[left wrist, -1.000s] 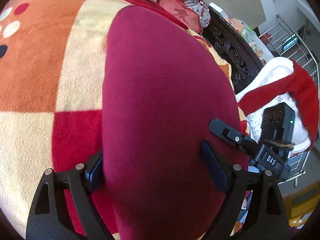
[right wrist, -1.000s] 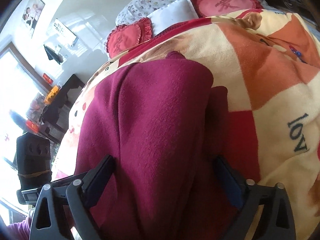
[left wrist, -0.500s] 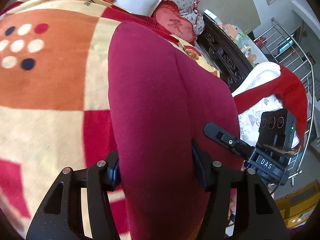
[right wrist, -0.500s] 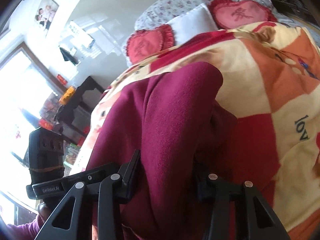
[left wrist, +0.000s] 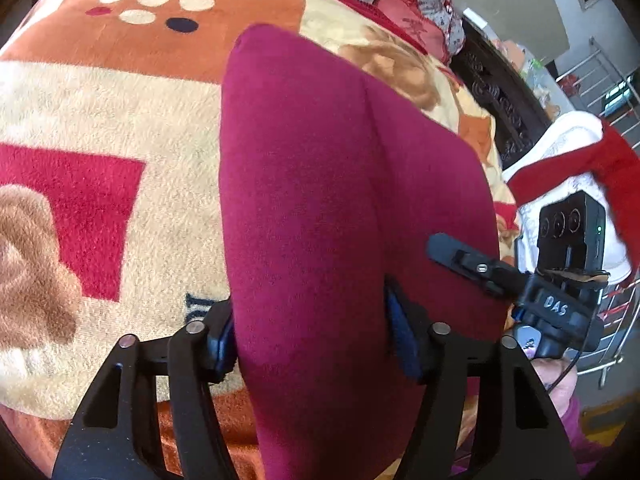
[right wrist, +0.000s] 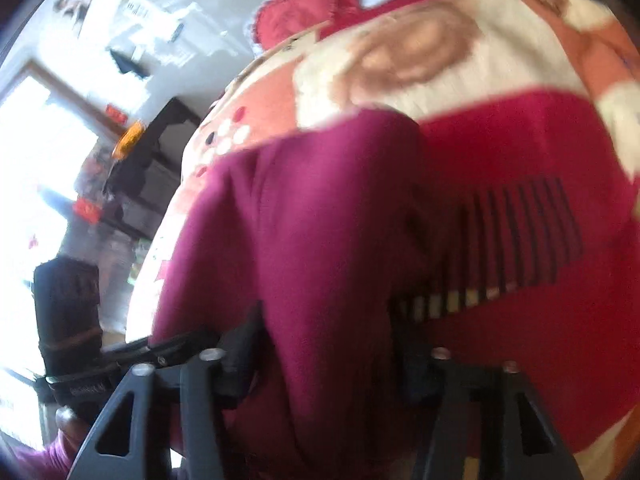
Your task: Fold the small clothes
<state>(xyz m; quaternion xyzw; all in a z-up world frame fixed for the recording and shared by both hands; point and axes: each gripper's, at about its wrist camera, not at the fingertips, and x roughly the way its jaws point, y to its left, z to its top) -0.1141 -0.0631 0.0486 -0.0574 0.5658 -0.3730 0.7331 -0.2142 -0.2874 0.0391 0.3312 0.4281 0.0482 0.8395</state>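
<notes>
Left gripper: black fingers with blue pads, closed on a thick fold of the maroon garment. Right gripper: likewise clamped on the same cloth; that view is motion-blurred. Garment is soft, matte knit, bunched into a rounded ridge with one long crease, stretching away over a fluffy blanket of cream, orange and red blocks with dots. Beyond it, red frilled cushions and a dark carved headboard.
</notes>
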